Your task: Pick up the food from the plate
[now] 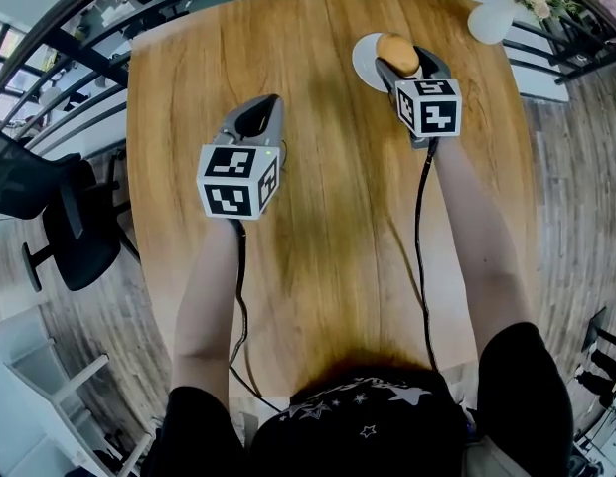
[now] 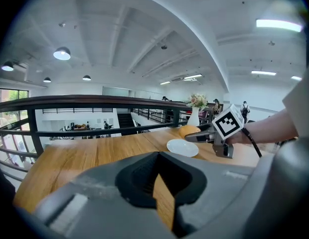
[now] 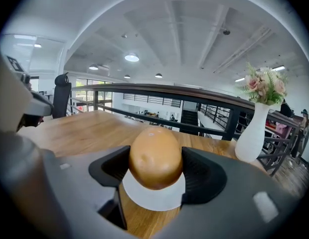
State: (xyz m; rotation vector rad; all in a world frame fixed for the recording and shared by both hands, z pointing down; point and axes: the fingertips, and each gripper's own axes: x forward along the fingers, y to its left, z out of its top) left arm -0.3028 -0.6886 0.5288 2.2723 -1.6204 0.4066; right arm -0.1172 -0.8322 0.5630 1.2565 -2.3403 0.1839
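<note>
A round golden-brown food item [image 1: 396, 51] sits on a small white plate [image 1: 364, 64] at the far right of the wooden table [image 1: 318, 227]. My right gripper [image 1: 399, 64] reaches over the plate. In the right gripper view its two dark jaws press on both sides of the food [image 3: 155, 156], with the plate [image 3: 154, 197] showing beneath. My left gripper [image 1: 260, 103] hovers over the table's left middle, jaws together and nothing in them. The left gripper view shows the food [image 2: 188, 130], plate [image 2: 182, 147] and right gripper [image 2: 198, 135] off to the right.
A white vase with flowers [image 1: 493, 16] stands at the table's far right corner, close behind the plate, and shows as the vase [image 3: 252, 133] in the right gripper view. A dark railing [image 1: 79, 38] runs past the far edge. A black chair [image 1: 60, 217] stands left of the table.
</note>
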